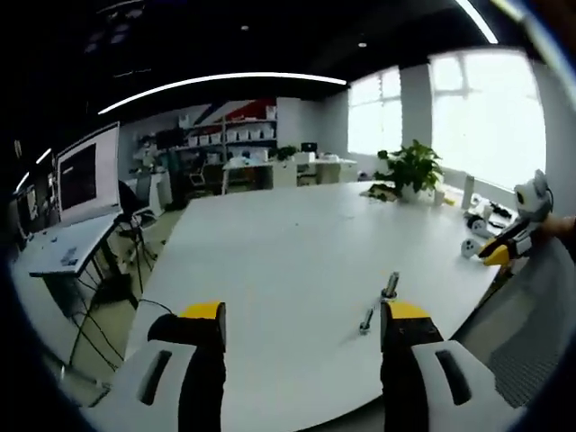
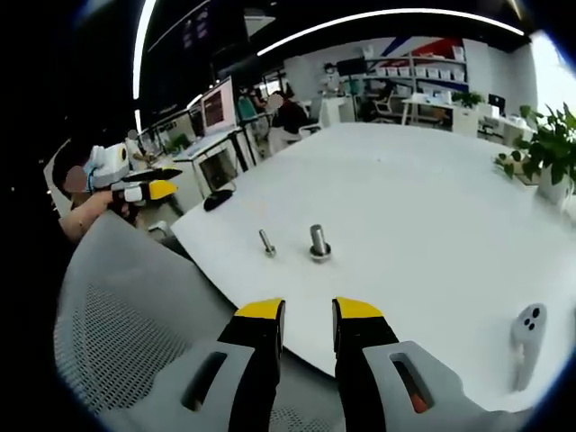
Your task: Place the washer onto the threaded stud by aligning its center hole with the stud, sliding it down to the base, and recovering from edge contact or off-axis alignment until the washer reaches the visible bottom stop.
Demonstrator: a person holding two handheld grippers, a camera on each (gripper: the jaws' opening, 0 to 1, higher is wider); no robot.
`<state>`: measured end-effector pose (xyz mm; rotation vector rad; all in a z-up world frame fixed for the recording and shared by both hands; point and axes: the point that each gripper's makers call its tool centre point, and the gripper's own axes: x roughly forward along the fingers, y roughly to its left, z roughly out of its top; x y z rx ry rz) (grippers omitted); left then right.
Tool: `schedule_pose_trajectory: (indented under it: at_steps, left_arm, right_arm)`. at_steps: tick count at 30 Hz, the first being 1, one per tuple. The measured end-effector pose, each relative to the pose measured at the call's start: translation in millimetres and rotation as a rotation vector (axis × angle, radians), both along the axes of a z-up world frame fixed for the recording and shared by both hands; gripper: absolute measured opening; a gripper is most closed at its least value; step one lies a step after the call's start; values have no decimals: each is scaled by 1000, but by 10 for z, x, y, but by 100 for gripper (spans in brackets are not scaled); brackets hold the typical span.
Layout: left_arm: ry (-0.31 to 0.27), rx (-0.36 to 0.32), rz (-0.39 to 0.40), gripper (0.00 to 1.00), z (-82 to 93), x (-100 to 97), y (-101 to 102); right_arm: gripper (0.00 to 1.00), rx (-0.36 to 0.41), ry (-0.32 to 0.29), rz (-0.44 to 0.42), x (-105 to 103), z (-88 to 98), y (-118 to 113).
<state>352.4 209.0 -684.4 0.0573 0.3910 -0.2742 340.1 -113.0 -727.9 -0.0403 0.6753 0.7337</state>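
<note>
Washer not clearly discernible — perhaps already ringing the threaded stud [image 2: 319, 243] standing upright at centre frame on the white table [image 2: 432, 198]; a small bolt [image 2: 267, 243] stands just left. Left gripper [image 1: 303, 322]: jaws wide apart, empty. Right gripper [image 2: 308, 313]: jaws narrowly apart, empty — aimed toward the stud.

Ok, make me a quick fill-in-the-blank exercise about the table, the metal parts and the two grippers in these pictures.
1. The threaded stud stands upright on the ____ table.
2. The jaws of the right gripper have ____ tips.
3. Both the left gripper and the right gripper hold ____.
4. Near the table's far edge stands a potted ____.

Missing words: white; yellow; nothing; plant
</note>
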Motion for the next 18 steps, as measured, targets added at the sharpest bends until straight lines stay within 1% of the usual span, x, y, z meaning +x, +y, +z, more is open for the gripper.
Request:
schedule_pose_trajectory:
  at_steps: [1, 2, 4, 5, 6, 11, 13, 16, 18]
  left_arm:
    - [0, -12, 4, 69, -2, 1, 0]
    - [3, -51, 9, 69, -32, 8, -3]
    - [36, -91, 5, 70, -102, 18, -14]
    - [48, -99, 6, 71, -125, 24, -12]
    - [58, -104, 6, 72, -139, 28, -14]
    - [62, -91, -21, 73, -140, 19, -81]
    - [70, -109, -22, 73, -150, 14, -92]
    - [73, -110, -15, 72, -157, 15, -72]
    - [78, -106, -15, 71, -167, 7, -75]
  right_arm:
    - [23, -1, 3, 3, -4, -3, 5]
    - [23, 1, 5, 7, -8, -4, 11]
    - [23, 7, 5, 5, -4, -1, 15]
    - [23, 8, 6, 4, -3, -1, 15]
    - [23, 12, 8, 3, -4, -1, 17]
    - [23, 21, 0, -2, 9, 18, 21]
    - [23, 26, -1, -4, 12, 23, 23]
    - [23, 8, -28, 12, 15, 46, 36]
    - [23, 8, -18, 9, 13, 31, 27]
